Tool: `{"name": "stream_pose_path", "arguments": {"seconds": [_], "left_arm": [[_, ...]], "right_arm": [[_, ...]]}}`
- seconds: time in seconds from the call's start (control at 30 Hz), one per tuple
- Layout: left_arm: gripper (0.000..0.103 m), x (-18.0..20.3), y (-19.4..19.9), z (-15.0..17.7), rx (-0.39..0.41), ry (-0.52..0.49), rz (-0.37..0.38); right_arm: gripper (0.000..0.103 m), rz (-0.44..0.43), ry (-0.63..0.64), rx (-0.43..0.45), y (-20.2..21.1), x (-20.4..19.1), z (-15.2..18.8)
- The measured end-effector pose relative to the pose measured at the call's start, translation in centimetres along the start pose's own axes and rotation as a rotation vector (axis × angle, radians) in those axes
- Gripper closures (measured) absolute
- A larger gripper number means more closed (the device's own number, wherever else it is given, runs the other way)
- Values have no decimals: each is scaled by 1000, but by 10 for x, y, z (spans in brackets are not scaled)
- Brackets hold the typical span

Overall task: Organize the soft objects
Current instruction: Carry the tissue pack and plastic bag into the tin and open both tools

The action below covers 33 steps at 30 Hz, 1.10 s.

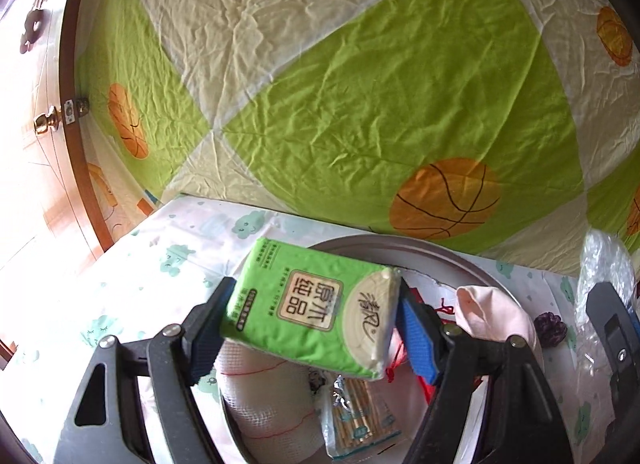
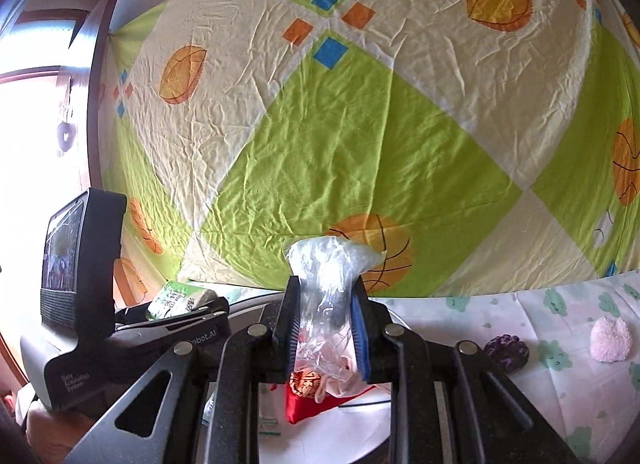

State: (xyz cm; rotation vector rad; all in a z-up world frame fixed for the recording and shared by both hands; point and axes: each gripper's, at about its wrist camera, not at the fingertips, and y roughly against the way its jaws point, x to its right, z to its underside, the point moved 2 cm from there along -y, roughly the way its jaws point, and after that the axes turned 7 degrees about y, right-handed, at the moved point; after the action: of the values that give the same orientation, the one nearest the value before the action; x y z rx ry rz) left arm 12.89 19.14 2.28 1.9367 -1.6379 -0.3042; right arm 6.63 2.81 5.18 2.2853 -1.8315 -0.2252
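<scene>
Green tissue pack (image 1: 312, 306) is clamped in the left claw (image 1: 314, 324) above the metal basin (image 1: 400, 248); right claw (image 2: 326, 338) pinches a clear plastic bag (image 2: 326, 280). Pompoms at three o'clock remain on the bench (image 2: 560, 380).

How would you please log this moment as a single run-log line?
left gripper: shut on green tissue pack, above round tray | right gripper: shut on clear plastic bag | pink pompom: on table

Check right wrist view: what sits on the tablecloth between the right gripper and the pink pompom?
A dark purple ball sits between the right gripper and the pink pompom, on the cloud-print tablecloth, in the right wrist view.
</scene>
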Motion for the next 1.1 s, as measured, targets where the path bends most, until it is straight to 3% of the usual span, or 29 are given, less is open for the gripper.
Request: {"name": "stream_pose_path", "arguments": {"seconds": [0.3,0.87,1.1], "left_arm": [[27,-6,-14,5,-28,-27,-80],[27,-5,-31,15,-58,-86,-146],[27,-2,-33,16,-67,-113,-167]], "right_arm": [[78,-34,16,-70,-35,-20,20],[78,-9,93,-156,-45,-20,38],[76,-59,98,-182,-47,-24,40]]}}
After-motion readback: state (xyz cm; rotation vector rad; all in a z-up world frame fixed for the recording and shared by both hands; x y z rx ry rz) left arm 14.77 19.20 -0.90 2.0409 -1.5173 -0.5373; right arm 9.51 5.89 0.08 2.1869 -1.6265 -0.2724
